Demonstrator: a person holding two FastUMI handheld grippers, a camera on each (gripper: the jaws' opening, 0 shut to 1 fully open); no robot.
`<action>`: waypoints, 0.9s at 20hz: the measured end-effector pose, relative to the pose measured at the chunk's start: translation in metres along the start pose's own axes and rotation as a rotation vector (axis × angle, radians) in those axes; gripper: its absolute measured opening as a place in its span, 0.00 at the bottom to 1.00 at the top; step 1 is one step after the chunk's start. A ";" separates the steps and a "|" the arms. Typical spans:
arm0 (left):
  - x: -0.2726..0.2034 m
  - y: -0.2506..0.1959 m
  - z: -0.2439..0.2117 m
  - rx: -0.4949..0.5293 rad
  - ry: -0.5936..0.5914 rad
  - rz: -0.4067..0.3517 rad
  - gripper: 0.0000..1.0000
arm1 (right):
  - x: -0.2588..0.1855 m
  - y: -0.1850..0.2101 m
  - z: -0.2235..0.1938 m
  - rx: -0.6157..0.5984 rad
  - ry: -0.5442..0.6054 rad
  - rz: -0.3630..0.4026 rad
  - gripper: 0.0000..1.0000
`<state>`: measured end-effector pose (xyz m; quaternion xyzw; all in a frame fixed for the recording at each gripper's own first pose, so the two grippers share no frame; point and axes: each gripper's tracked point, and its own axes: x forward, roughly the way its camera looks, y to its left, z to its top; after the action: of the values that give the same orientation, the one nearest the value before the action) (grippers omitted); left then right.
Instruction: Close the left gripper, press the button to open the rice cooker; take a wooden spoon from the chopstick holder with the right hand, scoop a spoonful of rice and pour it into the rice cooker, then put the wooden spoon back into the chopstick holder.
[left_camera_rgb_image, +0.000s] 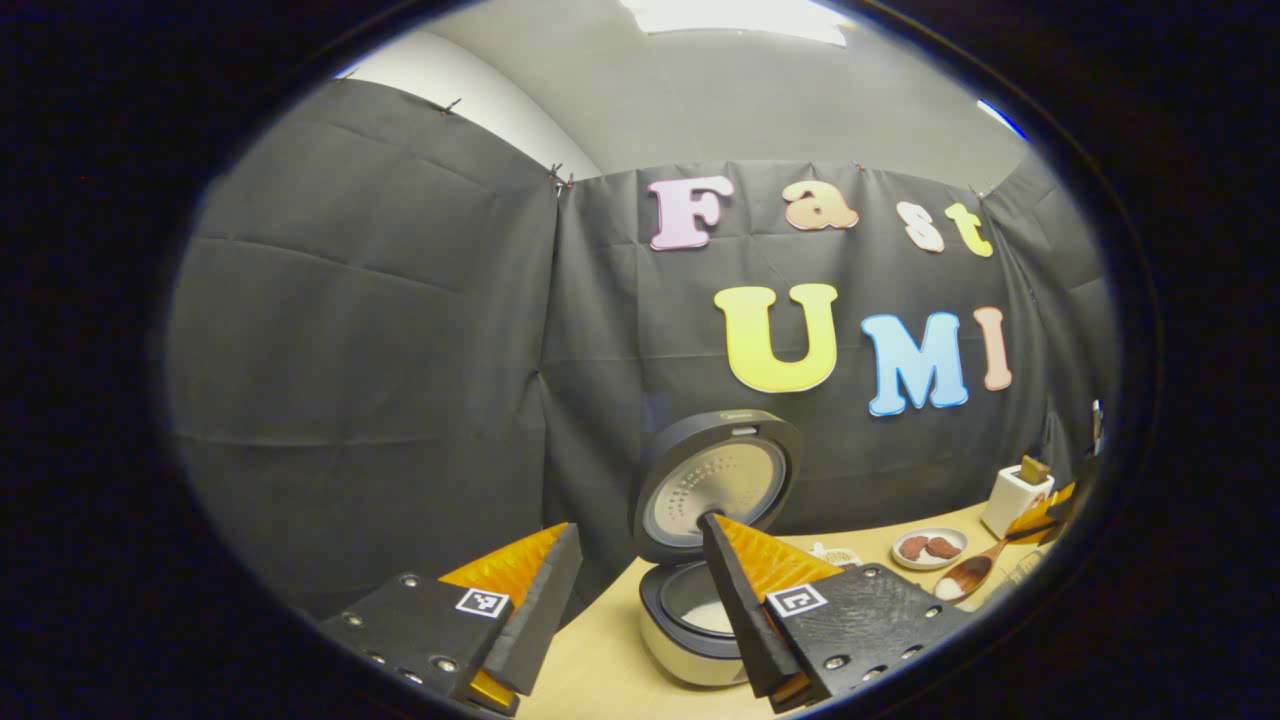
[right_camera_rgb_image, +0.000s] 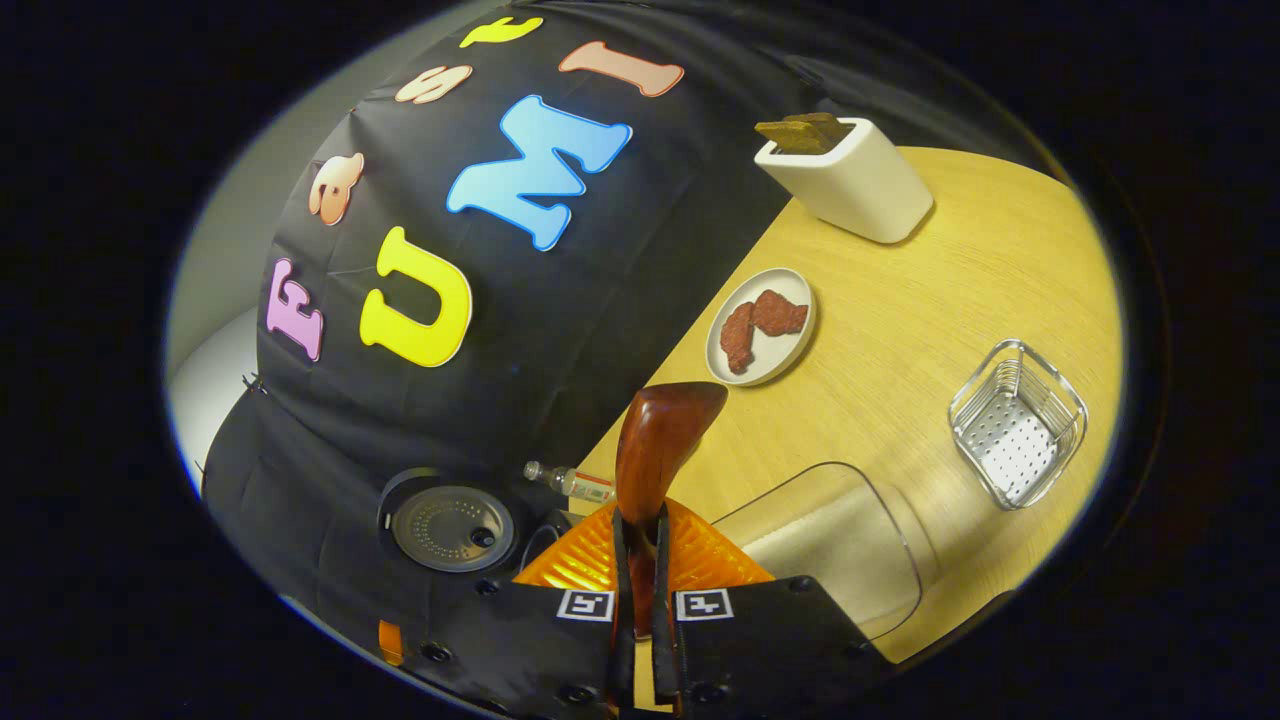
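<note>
The rice cooker (left_camera_rgb_image: 690, 640) stands open with its lid (left_camera_rgb_image: 715, 480) raised, and white rice lies in its pot. My left gripper (left_camera_rgb_image: 642, 525) is open just in front of it, holding nothing. At the far right, the wooden spoon (left_camera_rgb_image: 968, 575) carries a little white rice. My right gripper (right_camera_rgb_image: 640, 520) is shut on the spoon (right_camera_rgb_image: 662, 435) by its handle, bowl pointing away over the table. The white chopstick holder (right_camera_rgb_image: 850, 175) (left_camera_rgb_image: 1015, 495) stands at the back with wooden utensils in it. The cooker lid (right_camera_rgb_image: 450, 525) lies to the left of the right gripper.
A small plate (right_camera_rgb_image: 760, 325) with reddish-brown food sits between the spoon and the holder. A clear plastic tub (right_camera_rgb_image: 830, 550) of rice lies just right of my right gripper. A metal mesh basket (right_camera_rgb_image: 1015, 420) stands at the right. A small bottle (right_camera_rgb_image: 570, 483) lies by the cooker.
</note>
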<state>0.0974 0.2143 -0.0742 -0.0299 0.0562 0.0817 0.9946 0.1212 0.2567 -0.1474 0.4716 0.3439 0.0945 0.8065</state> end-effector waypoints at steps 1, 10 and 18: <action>-0.001 0.003 0.000 0.000 -0.001 0.004 0.78 | 0.003 0.011 -0.002 0.001 0.005 0.018 0.05; -0.009 0.037 -0.015 -0.014 0.017 0.056 0.79 | 0.042 0.086 -0.026 -0.004 0.058 0.135 0.08; -0.017 0.073 -0.030 -0.019 0.042 0.119 0.78 | 0.083 0.132 -0.062 -0.060 0.095 0.194 0.08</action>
<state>0.0657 0.2819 -0.1057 -0.0376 0.0780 0.1408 0.9863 0.1658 0.4103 -0.0970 0.4734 0.3313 0.2046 0.7901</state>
